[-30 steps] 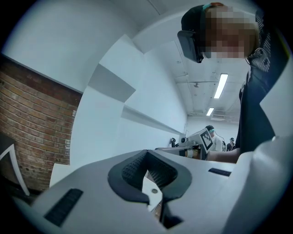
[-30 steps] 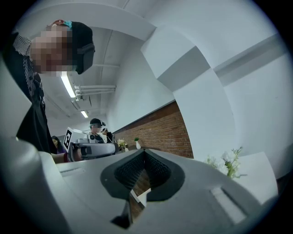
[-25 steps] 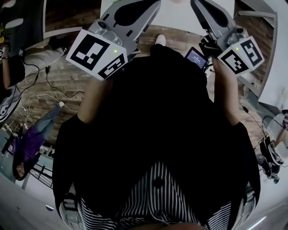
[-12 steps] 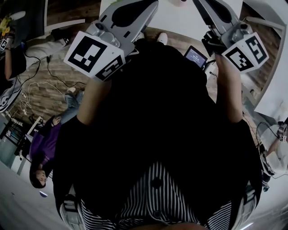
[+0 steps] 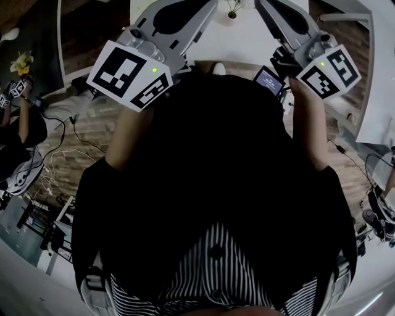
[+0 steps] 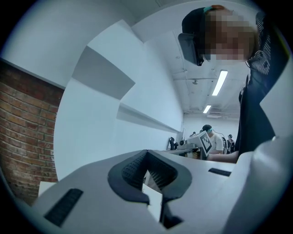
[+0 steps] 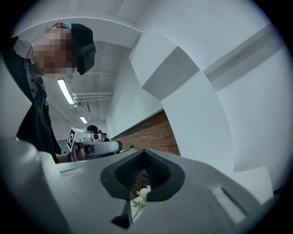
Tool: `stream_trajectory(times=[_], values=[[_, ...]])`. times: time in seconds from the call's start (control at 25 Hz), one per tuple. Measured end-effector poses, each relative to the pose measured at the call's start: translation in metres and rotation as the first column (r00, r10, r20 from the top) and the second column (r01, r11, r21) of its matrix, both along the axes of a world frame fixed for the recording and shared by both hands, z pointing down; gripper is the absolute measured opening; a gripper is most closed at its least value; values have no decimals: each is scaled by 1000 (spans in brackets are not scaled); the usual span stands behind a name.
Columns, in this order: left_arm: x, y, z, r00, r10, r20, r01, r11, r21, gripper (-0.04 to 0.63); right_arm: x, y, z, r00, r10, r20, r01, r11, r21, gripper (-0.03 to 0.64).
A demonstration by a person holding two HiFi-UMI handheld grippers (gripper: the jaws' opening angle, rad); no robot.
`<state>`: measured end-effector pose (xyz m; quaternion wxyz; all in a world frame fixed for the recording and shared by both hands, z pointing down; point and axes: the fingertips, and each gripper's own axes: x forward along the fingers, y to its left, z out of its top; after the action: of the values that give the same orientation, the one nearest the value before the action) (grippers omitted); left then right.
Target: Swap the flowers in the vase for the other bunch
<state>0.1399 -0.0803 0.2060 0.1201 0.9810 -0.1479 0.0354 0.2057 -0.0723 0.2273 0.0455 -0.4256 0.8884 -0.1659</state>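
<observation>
In the head view a small vase with thin flower stems (image 5: 232, 8) stands on a white table (image 5: 247, 34) at the top edge. My left gripper (image 5: 207, 5) and right gripper (image 5: 264, 5) reach up on either side of it, held out in front of the person's black top. Both are shut with nothing in them. The left gripper view shows the left gripper (image 6: 146, 153) with its pads together over white table. In the right gripper view a white flower on a green stem (image 7: 143, 193) shows through the gap behind the closed tips of the right gripper (image 7: 144, 151).
At the far left another person holds yellow flowers (image 5: 23, 62) with marked grippers. Cables (image 5: 68, 133) lie on the brick-patterned floor to the left. A small screen (image 5: 269, 79) sits by the right gripper. A white bench (image 5: 373, 92) runs along the right.
Both grippers have lifted and moved toward the table. The vase has come into view at the top edge. The surroundings at the left have shifted; the jaws stay shut.
</observation>
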Motion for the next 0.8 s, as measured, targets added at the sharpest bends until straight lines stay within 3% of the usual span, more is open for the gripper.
stream_trajectory(times=[0.4,0.8], values=[[11,-11,12,992,127,-4,-127,991,-37,0,13,-5,13,992,119,-48,-122,992,-43,3],[14,-12,22,987,158,5,-157,985,-74,0,22,-9,26,985,160,-68,-166,982,-90,5]])
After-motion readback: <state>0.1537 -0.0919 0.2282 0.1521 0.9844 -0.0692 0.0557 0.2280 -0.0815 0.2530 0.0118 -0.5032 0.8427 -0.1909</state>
